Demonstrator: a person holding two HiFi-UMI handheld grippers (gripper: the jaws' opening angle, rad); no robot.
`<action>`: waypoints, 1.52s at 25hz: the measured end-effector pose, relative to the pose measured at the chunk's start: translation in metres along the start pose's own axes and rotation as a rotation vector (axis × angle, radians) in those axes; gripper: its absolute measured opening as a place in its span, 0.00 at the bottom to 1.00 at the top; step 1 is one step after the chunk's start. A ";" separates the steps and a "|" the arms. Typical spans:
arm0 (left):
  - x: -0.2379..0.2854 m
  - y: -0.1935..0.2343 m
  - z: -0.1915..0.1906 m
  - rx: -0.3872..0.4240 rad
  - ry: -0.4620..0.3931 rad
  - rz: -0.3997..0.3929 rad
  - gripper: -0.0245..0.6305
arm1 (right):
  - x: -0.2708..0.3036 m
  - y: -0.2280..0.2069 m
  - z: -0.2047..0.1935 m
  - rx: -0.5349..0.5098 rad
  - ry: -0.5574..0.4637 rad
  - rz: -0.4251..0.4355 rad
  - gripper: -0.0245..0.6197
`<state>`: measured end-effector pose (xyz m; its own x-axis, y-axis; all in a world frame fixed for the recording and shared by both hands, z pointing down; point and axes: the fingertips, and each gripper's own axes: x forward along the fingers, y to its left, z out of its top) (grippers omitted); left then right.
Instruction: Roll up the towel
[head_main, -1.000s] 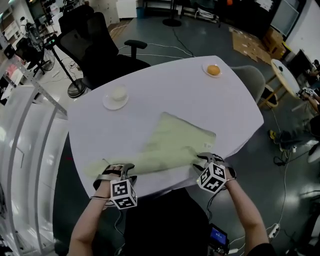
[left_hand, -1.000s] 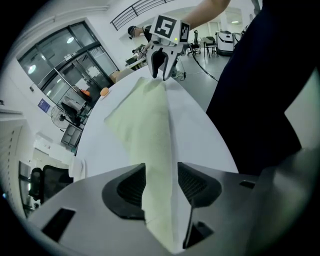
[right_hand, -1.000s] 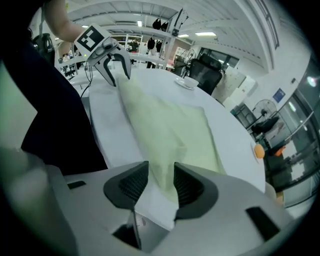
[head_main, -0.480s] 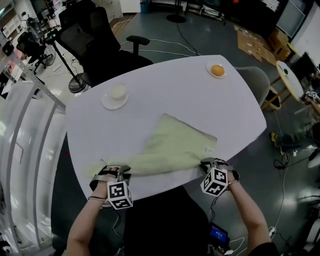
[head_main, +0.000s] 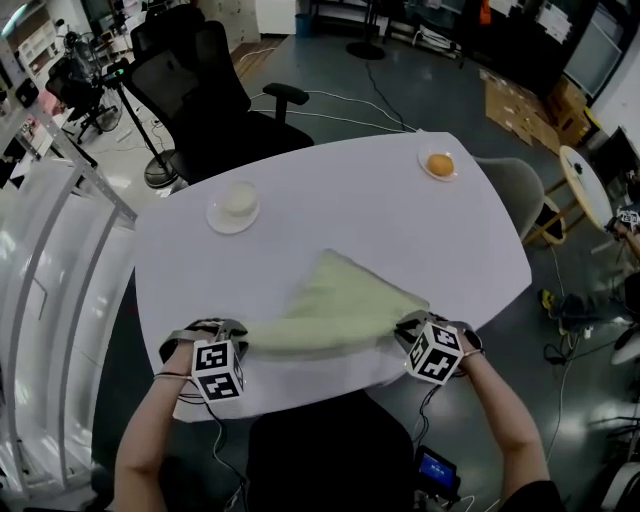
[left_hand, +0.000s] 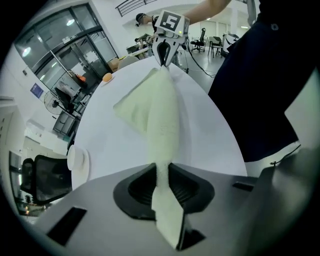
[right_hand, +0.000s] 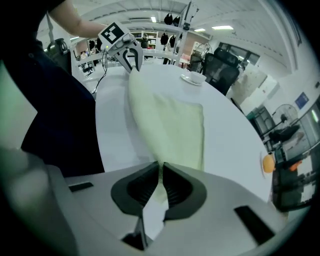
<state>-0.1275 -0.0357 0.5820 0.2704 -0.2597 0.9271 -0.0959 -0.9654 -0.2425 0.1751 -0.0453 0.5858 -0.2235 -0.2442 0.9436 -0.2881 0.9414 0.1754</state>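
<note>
Surface (head_main: 350, 190) carrying pale green towel (head_main: 340, 300) at near edge. Near hem stretching left-right between left hand-held gripper (head_main: 232, 333) and right hand-held gripper (head_main: 405, 328). Jaws just been closing, now pinching one corner each. Cloth lying away from both alike.

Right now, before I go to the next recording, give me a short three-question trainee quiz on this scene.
1. True or false: the left tongs and right tongs each pinch the towel.
2. What sits on the saucer at the table's far right? A) a round orange thing B) a spoon C) nothing
3. Fill in: the white cup stands far ____ of the towel.
Key: 1 true, both tongs have just been closing on the towel's near edge; 2 A; 3 left.
</note>
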 end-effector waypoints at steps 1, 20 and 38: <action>0.000 0.006 0.000 -0.012 0.002 -0.004 0.17 | 0.000 -0.007 0.003 0.000 0.000 0.004 0.10; 0.055 0.076 -0.013 -0.184 0.123 -0.012 0.17 | 0.064 -0.097 0.021 0.013 0.067 0.085 0.11; 0.011 0.101 -0.011 -0.331 -0.029 0.177 0.45 | 0.013 -0.121 0.021 0.108 -0.084 -0.164 0.30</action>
<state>-0.1447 -0.1356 0.5706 0.2484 -0.4272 0.8694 -0.4465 -0.8470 -0.2886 0.1876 -0.1675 0.5710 -0.2408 -0.4149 0.8774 -0.4236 0.8583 0.2896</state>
